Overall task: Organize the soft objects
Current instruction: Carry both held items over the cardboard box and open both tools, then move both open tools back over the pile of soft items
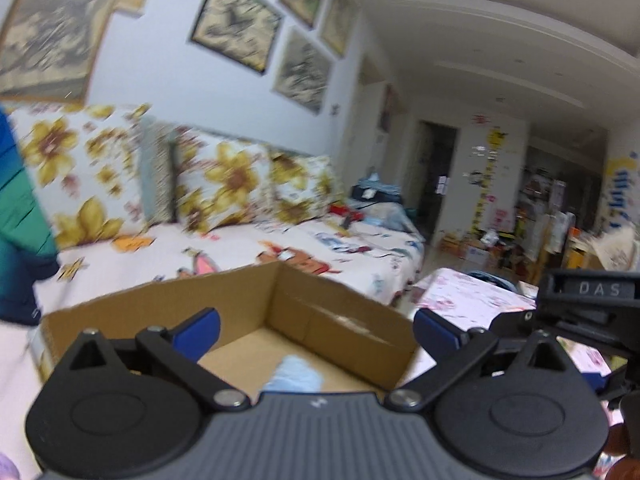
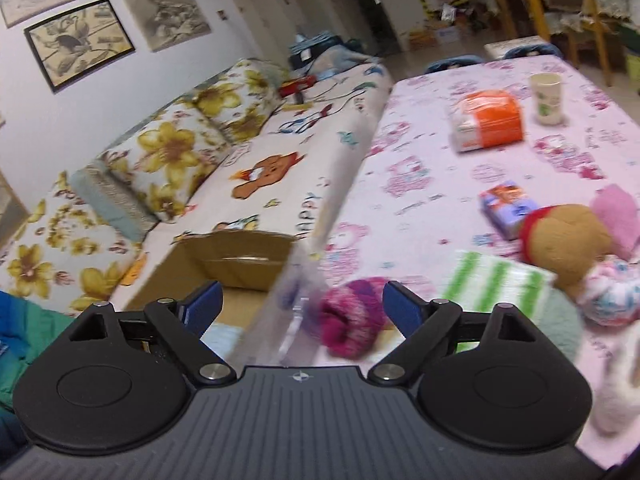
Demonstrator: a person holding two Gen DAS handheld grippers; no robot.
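Beside cardboard box (image 2: 236, 260): pink sock (image 2: 352, 320), bear toy (image 2: 568, 240), tissues (image 2: 488, 120).

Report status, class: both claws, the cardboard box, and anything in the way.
Both claws, left and right, open, empty. Cardboard box on sofa, pale blue soft item inside. Pink knitted piece ahead of right claw. Nothing blocking.

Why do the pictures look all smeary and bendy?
Left wrist view: the flowery cushions and wall pictures are streaked by motion blur, while the left hand-held gripper stays sharp. Right wrist view: the pink knitted thing and orange pack are smeared. Both fisheye lenses bend straight edges.
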